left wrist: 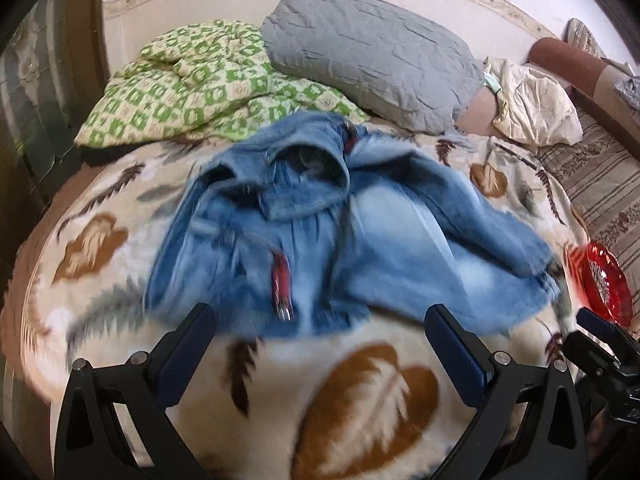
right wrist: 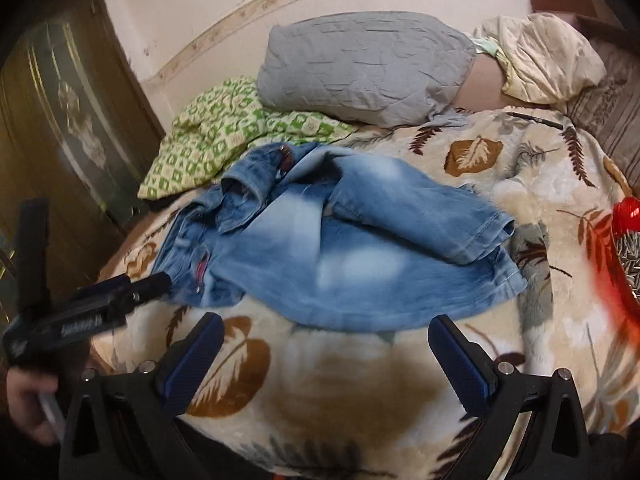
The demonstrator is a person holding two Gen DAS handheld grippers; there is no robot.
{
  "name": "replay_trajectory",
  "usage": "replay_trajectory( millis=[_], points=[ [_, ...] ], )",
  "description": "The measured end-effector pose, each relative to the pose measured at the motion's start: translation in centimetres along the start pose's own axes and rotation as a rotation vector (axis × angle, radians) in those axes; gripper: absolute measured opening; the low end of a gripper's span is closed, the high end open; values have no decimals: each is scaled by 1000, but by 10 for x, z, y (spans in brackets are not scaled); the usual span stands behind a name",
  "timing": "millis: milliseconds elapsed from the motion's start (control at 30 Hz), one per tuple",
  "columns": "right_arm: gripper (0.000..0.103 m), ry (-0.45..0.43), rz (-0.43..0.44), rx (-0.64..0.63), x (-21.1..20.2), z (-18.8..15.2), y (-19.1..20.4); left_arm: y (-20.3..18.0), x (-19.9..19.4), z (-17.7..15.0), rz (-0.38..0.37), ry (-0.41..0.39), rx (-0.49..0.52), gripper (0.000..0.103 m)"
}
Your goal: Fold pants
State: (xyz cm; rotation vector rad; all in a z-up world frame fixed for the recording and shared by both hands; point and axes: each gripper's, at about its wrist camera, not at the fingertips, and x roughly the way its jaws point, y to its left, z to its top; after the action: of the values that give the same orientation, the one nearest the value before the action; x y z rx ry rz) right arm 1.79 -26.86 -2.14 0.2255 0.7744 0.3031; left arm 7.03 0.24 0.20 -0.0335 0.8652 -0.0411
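Note:
Light blue jeans (left wrist: 340,232) lie crumpled on a bed blanket with a leaf print (left wrist: 372,384). The waistband is bunched at the far left and the legs run right. A red trim piece (left wrist: 281,284) shows near the front edge. My left gripper (left wrist: 320,320) is open and empty, just short of the jeans' near edge. In the right wrist view the jeans (right wrist: 340,248) lie with one leg folded over the other. My right gripper (right wrist: 326,334) is open and empty at their near edge. The left gripper (right wrist: 100,304) shows at the left, by the waistband.
A grey pillow (left wrist: 372,52), a green checked cloth (left wrist: 192,84) and a cream cloth (left wrist: 532,108) lie at the bed's far side. A red glass dish (left wrist: 606,284) sits at the right edge, also in the right wrist view (right wrist: 628,248). A wooden door (right wrist: 68,128) stands left.

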Motion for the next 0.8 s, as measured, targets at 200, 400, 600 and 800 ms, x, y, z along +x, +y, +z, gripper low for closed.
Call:
replay_trajectory(
  millis=[200,400,600,800],
  points=[
    [103,-6,-120,-76,17,25,-19,12,48,62,-125,43,-47,103],
    [103,-7,-178,-139,27,44,-33,2,128,113,-119,143,-130,103],
    [103,28,-310,-390,67,61,-23,-7,177,121,-31,272,-100,8],
    [14,246,-358,-588,151,69,-26,18,153,118,-125,255,-103,7]
  ],
)
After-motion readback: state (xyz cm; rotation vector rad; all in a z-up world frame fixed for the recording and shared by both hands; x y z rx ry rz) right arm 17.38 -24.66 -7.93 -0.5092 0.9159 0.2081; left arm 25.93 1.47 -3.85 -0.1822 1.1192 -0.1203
